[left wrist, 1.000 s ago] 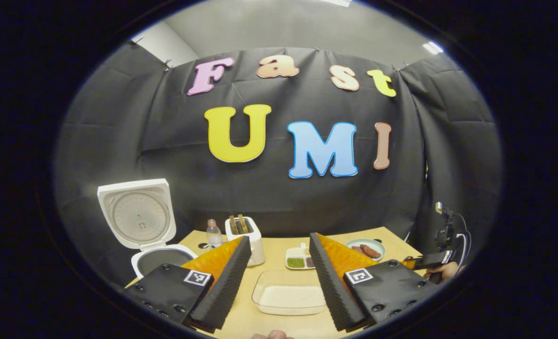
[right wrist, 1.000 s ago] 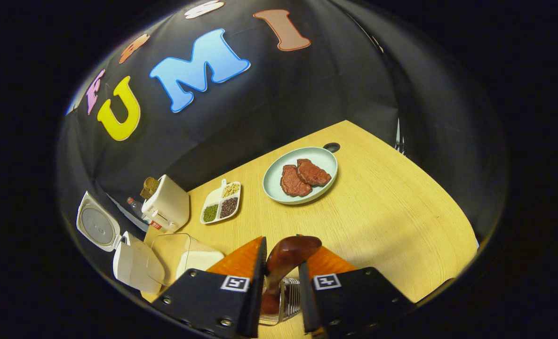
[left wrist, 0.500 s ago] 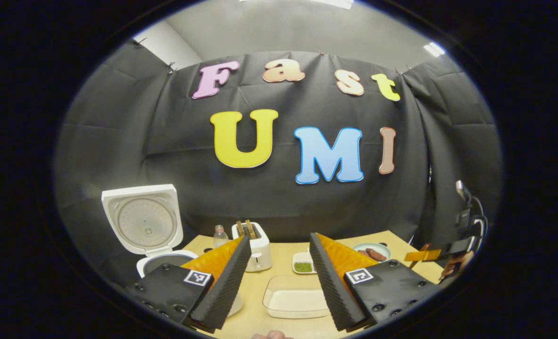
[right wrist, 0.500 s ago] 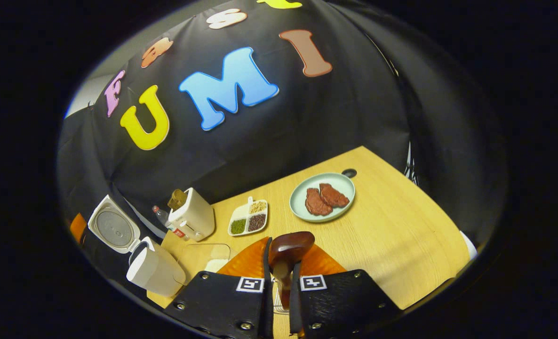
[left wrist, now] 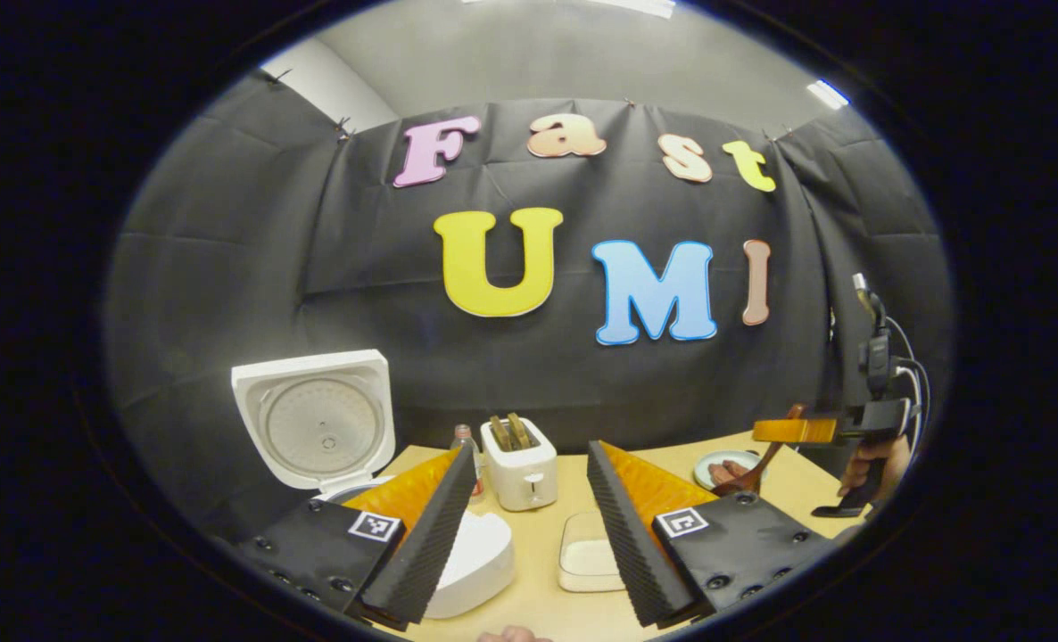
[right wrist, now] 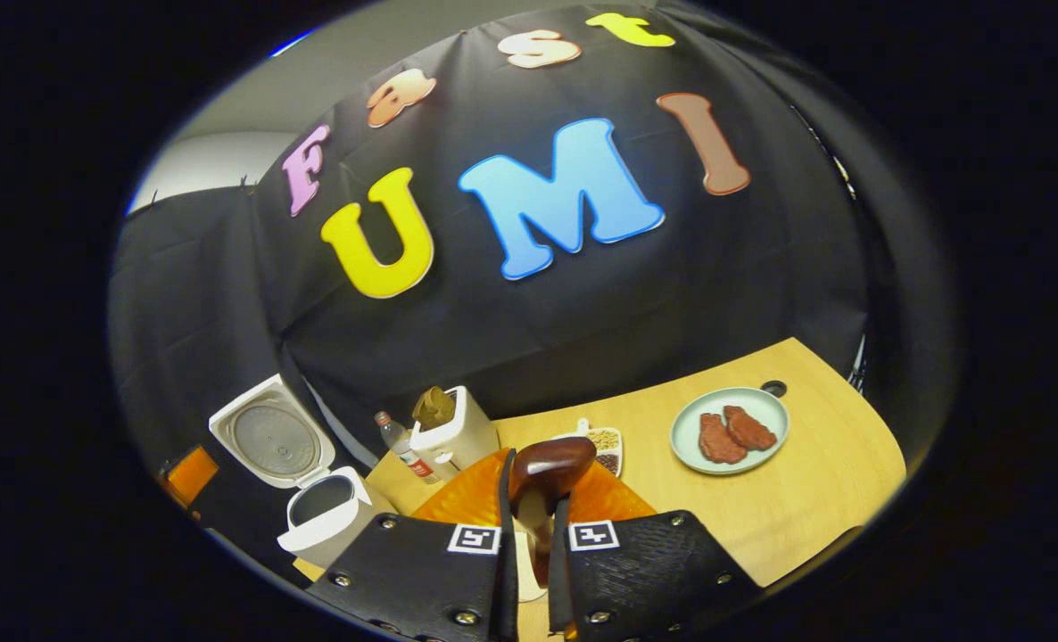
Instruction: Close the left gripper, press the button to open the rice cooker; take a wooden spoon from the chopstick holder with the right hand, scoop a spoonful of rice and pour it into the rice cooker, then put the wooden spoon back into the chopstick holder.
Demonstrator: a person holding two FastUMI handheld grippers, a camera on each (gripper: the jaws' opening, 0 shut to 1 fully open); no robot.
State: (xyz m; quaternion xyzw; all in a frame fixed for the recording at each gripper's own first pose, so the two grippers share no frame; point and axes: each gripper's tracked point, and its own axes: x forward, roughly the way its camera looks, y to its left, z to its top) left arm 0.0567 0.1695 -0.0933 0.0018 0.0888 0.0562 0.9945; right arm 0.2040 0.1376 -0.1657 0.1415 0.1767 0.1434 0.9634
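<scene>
Our right tool (right wrist: 529, 526) sits clamped on the stiff, light, dark-brown wooden spoon's (right wrist: 549, 465) handle, which we judge a secure hold.

Bare table (right wrist: 814, 499) right of plate (right wrist: 730, 431); toaster (right wrist: 454, 434) and bottle (right wrist: 401, 448) crowding open rice cooker (right wrist: 324, 517).

Rice cooker (left wrist: 471, 562): white body, lid (left wrist: 315, 419) white with a pale grey ribbed inner disc; inner pot (right wrist: 322, 499) seen as dark grey. Wooden spoon (right wrist: 549, 465): glossy dark reddish-brown bowl. Surface (right wrist: 814, 490): light yellow wood grain. Plate (right wrist: 765, 406): pale mint green, carrying reddish-brown meat pieces (right wrist: 734, 434). Toaster (left wrist: 522, 473): white, with brown slices (left wrist: 511, 430) in the slots. Bottle (right wrist: 397, 441): clear, red-and-white label. Divided dish (right wrist: 607, 443): white, with tan and dark brown grains noted. Clear container (left wrist: 587, 553): white contents.
</scene>
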